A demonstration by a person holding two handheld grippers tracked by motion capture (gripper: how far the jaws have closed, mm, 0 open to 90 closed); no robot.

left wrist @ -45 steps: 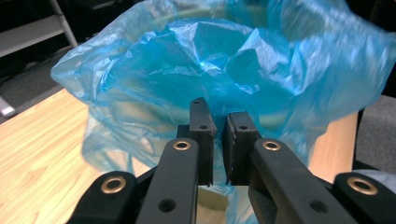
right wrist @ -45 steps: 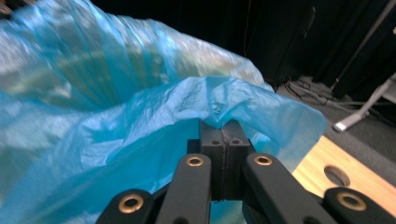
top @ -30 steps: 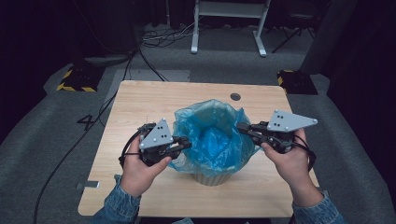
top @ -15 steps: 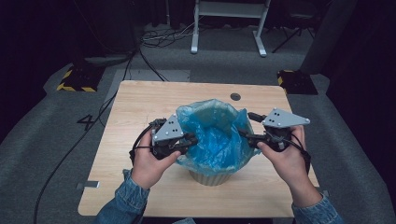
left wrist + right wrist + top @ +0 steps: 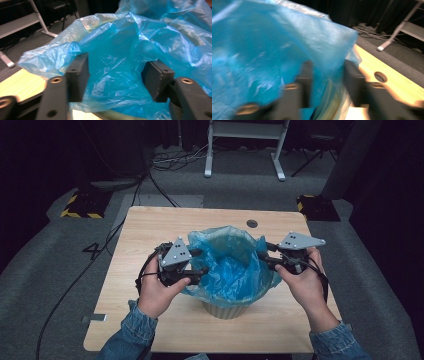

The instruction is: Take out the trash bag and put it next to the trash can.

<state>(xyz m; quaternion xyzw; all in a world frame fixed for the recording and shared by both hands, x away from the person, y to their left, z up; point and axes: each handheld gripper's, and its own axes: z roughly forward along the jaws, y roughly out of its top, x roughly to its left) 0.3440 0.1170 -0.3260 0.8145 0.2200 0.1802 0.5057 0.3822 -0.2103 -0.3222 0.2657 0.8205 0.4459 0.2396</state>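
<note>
Bin liner [image 5: 231,262], thin blue plastic, is draped over the rim of a pale ribbed wastebasket [image 5: 226,309] sitting dead centre on the wooden table [image 5: 150,227]. My left gripper [image 5: 201,261] is at the bin's 9 o'clock; its jaws have just been opening, with plastic loose between them and the pads clear of it. My right gripper [image 5: 265,256], at 3 o'clock, has just been closing around the liner's edge, but it's too blurry to tell if it's pinched.
</note>
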